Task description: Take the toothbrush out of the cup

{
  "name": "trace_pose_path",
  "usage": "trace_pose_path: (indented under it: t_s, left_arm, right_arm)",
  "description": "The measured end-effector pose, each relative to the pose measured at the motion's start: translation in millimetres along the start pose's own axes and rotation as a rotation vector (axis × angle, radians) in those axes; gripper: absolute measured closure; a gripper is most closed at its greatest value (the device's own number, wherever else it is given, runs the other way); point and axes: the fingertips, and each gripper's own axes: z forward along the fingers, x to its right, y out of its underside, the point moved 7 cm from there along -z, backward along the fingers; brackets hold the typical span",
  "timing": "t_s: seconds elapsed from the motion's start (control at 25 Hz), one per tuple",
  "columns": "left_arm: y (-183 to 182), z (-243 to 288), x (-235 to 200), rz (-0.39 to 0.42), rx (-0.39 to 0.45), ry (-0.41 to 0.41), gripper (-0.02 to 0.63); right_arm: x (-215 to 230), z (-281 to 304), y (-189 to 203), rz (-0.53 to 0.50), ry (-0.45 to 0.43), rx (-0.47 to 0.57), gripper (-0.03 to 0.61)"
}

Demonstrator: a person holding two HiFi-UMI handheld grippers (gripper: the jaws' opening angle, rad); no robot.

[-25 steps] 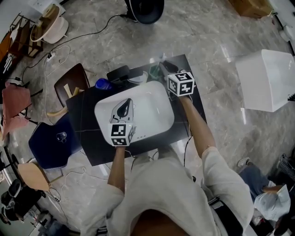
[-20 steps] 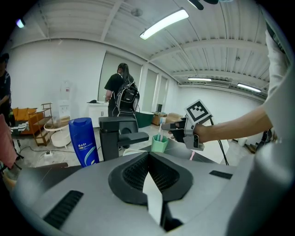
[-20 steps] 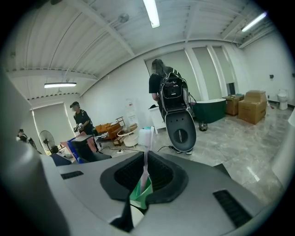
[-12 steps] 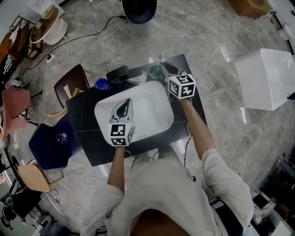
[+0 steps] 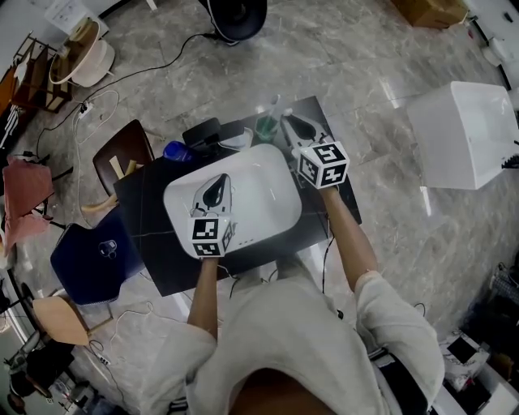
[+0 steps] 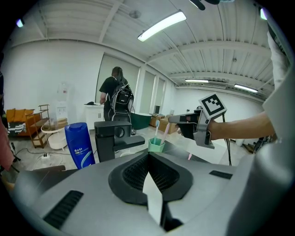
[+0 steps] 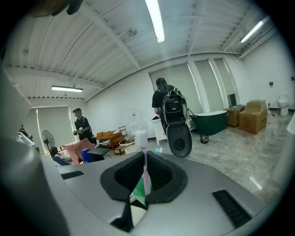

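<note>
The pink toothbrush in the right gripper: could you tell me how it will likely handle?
The slim pink plastic toothbrush looks light and probably stiff: it stands straight in the right gripper, whose jaws have just been closing on it. Pinched on a narrow handle, it may pivot or slip.

Head view: a white basin rests on a black tabletop, with a black faucet at its far edge and a blue bottle just beside the faucet. On the marble floor stand a brown chair, a blue seat, a white box and a fan. Left tongs view: a person with a backpack stands near a green tub.
</note>
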Motion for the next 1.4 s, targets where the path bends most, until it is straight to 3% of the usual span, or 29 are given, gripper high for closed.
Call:
trace_pose_path:
  t_s: [0.6,1.4]
  left_arm:
    - [-11,5,15,0.026,0.017,0.038,0.589]
    - [-18,30,78,0.101,0.006,0.192,0.589]
  right_arm:
    - [-6,-66,-36,-0.037,0.044,0.135,0.545]
    - [42,-175,6,-0.038,0.271,0.079,0.545]
